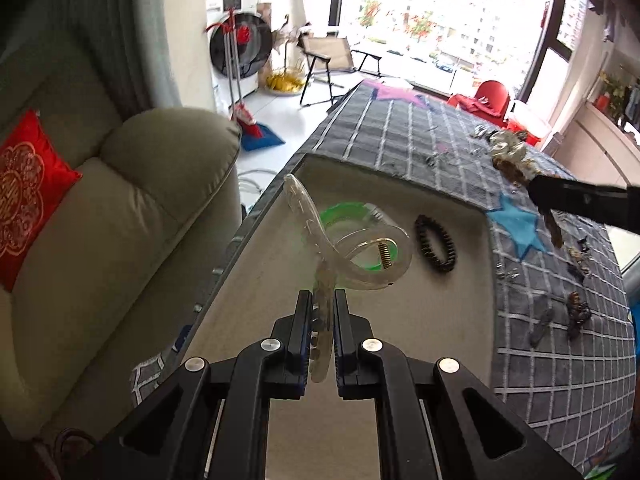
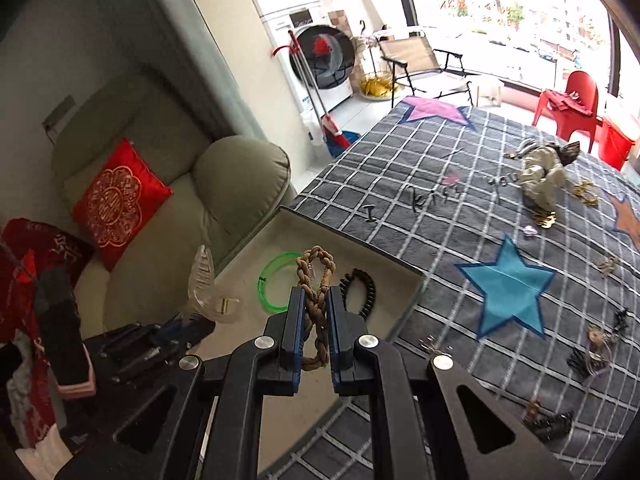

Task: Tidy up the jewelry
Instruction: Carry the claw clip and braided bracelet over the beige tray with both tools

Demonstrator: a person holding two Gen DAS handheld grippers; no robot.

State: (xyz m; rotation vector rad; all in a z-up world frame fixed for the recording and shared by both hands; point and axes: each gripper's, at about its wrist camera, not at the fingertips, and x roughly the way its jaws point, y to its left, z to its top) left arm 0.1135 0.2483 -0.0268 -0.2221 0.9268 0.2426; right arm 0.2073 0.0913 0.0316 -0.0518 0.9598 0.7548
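My left gripper (image 1: 323,312) is shut on a clear plastic hair claw clip (image 1: 352,248) and holds it over the beige tray (image 1: 400,320). In the tray lie a green bangle (image 1: 340,214) and a black beaded bracelet (image 1: 435,246). My right gripper (image 2: 316,304) is shut on a brown braided rope bracelet (image 2: 314,280) above the same tray (image 2: 320,224), near the green bangle (image 2: 272,280) and black bracelet (image 2: 360,288). The right gripper also shows at the right of the left wrist view (image 1: 536,190). The left gripper and clear clip (image 2: 204,280) show at the left of the right wrist view.
The tray sits on a grey checked blanket (image 2: 440,160) with blue (image 2: 508,284) and purple stars. Several loose jewelry pieces (image 2: 592,352) and a beige-gold heap (image 2: 544,176) lie on it. A beige sofa with a red cushion (image 2: 116,204) stands at the left.
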